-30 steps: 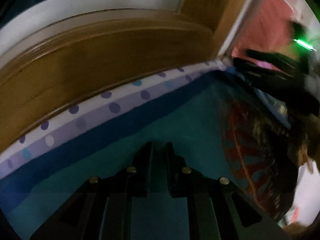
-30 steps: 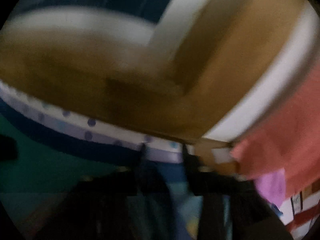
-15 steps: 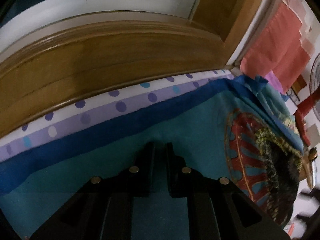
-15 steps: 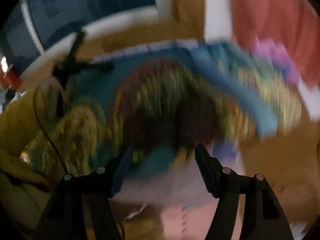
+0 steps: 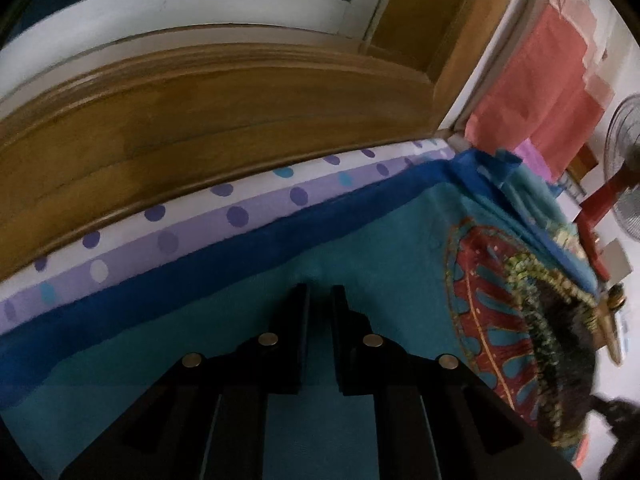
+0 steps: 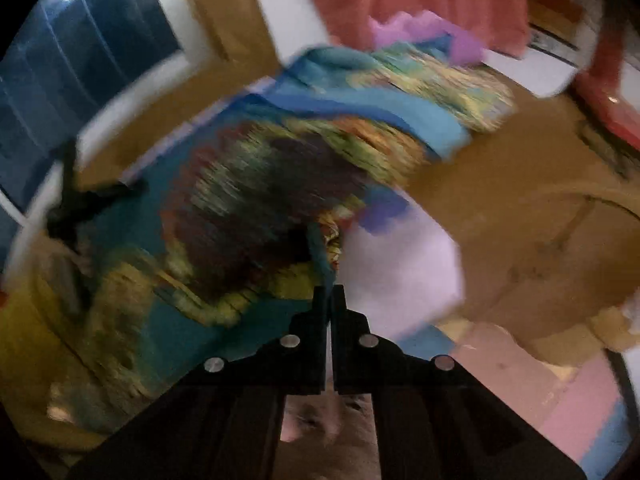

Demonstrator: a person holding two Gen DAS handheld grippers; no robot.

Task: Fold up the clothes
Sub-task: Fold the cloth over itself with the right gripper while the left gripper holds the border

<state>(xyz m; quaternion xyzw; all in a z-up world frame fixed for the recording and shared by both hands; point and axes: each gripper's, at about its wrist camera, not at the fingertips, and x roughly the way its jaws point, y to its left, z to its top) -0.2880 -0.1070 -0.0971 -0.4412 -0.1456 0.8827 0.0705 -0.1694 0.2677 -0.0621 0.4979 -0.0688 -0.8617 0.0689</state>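
Observation:
A teal cloth (image 5: 372, 280) with a dark blue border and a red, gold and black print lies spread on a bed. My left gripper (image 5: 320, 288) rests low on its plain teal part, jaws nearly together, with a small pucker of cloth at the tips. The right wrist view is blurred. There the same printed cloth (image 6: 256, 200) spreads out ahead, and a narrow teal fold of its near edge runs down into my right gripper (image 6: 329, 287), whose jaws are shut on it. The left gripper (image 6: 80, 200) shows as a dark shape at the cloth's far left.
A dotted purple and white sheet (image 5: 240, 216) lies under the cloth, against a wooden headboard (image 5: 200, 120). A red curtain (image 5: 540, 92) and a standing fan (image 5: 624, 168) are to the right. More crumpled cloth (image 6: 420, 92) lies at the far corner, beside a brown floor (image 6: 520, 200).
My right gripper swung back from the headboard to the cloth's near edge, stood open half a second ago, and has since shut. The left gripper has stayed put on the teal part.

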